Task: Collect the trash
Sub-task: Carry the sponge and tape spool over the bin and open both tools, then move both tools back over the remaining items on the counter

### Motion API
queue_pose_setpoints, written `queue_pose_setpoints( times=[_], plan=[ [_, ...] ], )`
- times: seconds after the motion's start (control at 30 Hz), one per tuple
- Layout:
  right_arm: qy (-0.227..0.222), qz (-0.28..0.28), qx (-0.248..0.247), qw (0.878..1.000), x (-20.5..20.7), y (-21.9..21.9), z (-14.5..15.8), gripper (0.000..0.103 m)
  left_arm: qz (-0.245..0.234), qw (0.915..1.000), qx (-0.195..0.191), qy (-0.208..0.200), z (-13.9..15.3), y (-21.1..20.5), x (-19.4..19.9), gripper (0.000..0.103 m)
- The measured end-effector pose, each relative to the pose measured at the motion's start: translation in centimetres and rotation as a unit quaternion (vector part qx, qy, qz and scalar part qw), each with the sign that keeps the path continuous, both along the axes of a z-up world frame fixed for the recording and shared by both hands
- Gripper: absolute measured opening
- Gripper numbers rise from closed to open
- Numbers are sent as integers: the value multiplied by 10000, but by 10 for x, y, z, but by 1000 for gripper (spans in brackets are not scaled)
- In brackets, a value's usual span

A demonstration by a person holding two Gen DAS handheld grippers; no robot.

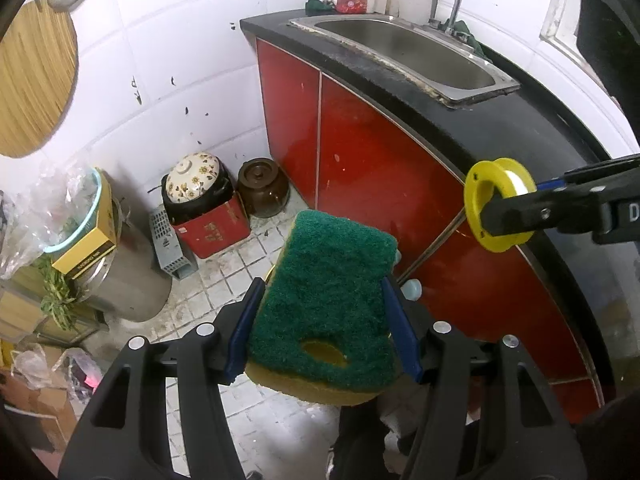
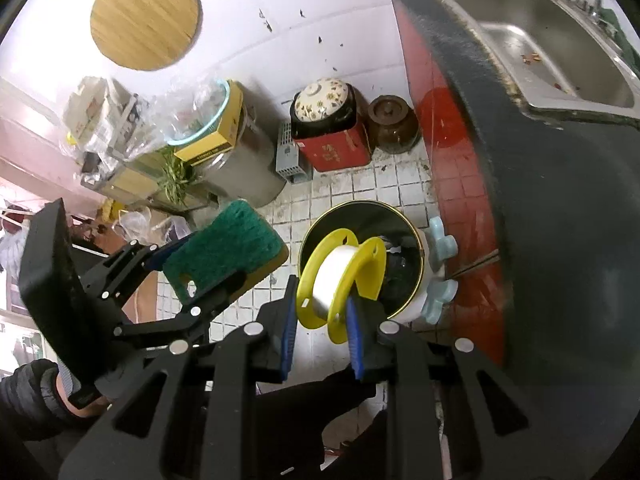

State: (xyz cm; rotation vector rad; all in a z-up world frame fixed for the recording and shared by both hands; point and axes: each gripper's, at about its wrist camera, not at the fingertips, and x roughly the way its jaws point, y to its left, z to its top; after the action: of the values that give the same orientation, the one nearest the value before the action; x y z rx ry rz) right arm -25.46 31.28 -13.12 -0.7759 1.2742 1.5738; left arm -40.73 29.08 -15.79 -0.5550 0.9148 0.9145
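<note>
My left gripper (image 1: 324, 304) is shut on a worn green and yellow scouring sponge (image 1: 328, 300) and holds it above the tiled floor. The sponge also shows in the right wrist view (image 2: 224, 248), left of the bin. My right gripper (image 2: 320, 312) is shut on a yellow spool of clear line (image 2: 340, 276), held right over the open mouth of a round bin with a black liner (image 2: 400, 276). In the left wrist view the spool (image 1: 500, 204) hangs at the right, in front of the red cabinet. The bin is hidden under the sponge in the left wrist view.
A black counter (image 1: 520, 128) with a steel sink (image 1: 404, 52) runs along the right over red cabinet doors (image 1: 360, 168). By the far wall stand a floral-lidded pot on a red box (image 1: 200, 200), a brown jar (image 1: 262, 192) and a steel drum with boxes (image 1: 128, 280).
</note>
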Motion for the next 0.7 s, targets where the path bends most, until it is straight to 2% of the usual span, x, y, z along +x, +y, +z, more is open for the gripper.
queue_pose_setpoints(
  times=[0.13,0.2,0.27,0.3,0.33,0.5,0.6,0.7],
  plan=[
    [-35,51,-80,9999,-6,11,-6,22,-28,9999,-87,-89,-7,7,-3,59],
    [-58,74,-93,9999,-10,19,-8,23,-34,9999,-115,-97,-11,11,-4,62],
    [-82,82,-178,9998,-11,25,-12,38,-20,9999,-126,-53,-14,13,-4,73],
    [-101,65,-202,9997,-11,29,-15,53,5,10000,-69,0,-16,13,-5,75],
    [-96,26,-209,9997,-9,30,-17,56,10,10000,-62,10,-16,14,-4,78],
    [-47,-186,-187,9996,4,24,-14,57,-22,9999,-106,49,-21,14,-4,80],
    [-26,-320,-147,9994,15,13,-9,62,-52,9999,-117,67,-19,11,-1,80],
    [-76,-477,-33,9988,29,-3,1,66,-144,9999,-82,44,-10,6,8,88]
  ],
)
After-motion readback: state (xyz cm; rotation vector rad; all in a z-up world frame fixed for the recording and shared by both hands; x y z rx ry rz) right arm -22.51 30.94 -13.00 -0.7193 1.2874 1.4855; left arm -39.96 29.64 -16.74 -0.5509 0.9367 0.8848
